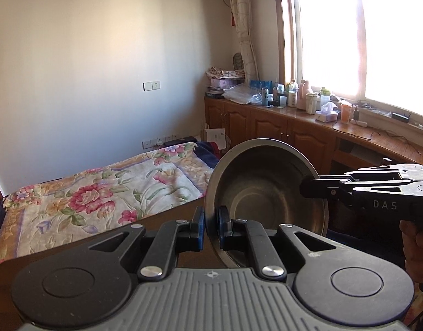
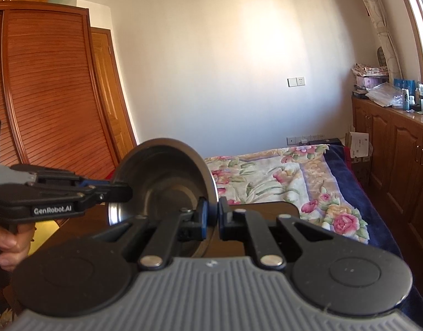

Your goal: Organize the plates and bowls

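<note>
Both the left gripper [image 1: 210, 224] and the right gripper [image 2: 211, 216] are pinching opposite rims of one metal bowl [image 1: 266, 190], holding it above the counter [image 2: 261, 207]; stacking is seemingly still pending.

Brown wooden table [image 1: 167, 218] lower centre, bare. Bed [image 1: 26, 237] behind, floral quilt [image 1: 106, 190] spread directly over it.

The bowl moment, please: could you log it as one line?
object: steel bowl | left gripper: shut on rim | right gripper: shut on opposite rim | bowl: tilted, off the table | backdrop: bed
</note>
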`<state>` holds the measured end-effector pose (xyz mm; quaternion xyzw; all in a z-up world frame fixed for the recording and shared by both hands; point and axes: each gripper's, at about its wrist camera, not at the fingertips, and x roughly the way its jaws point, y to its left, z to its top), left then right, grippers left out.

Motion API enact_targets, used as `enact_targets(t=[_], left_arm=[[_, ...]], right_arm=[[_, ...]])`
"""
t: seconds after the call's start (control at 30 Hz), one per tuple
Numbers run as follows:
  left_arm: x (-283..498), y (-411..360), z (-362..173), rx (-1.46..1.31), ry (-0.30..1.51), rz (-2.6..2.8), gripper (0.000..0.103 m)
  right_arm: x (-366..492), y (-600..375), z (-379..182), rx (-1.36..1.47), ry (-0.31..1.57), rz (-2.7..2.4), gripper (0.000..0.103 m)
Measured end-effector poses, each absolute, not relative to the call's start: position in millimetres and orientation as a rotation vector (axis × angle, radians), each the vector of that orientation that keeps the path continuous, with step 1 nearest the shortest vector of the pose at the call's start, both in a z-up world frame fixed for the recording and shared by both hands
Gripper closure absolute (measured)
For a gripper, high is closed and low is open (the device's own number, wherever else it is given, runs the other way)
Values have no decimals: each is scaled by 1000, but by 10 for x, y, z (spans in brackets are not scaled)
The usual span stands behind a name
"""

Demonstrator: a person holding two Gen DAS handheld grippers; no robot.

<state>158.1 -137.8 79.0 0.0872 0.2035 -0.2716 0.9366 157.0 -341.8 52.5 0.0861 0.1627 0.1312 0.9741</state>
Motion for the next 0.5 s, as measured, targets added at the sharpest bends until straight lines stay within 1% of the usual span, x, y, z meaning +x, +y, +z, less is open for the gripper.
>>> enact_targets(t=[0.5], left_arm=[[1112, -1113, 772, 156, 386, -532, 92]], right_arm=[[1210, -3126, 571, 127, 323, 277, 94]])
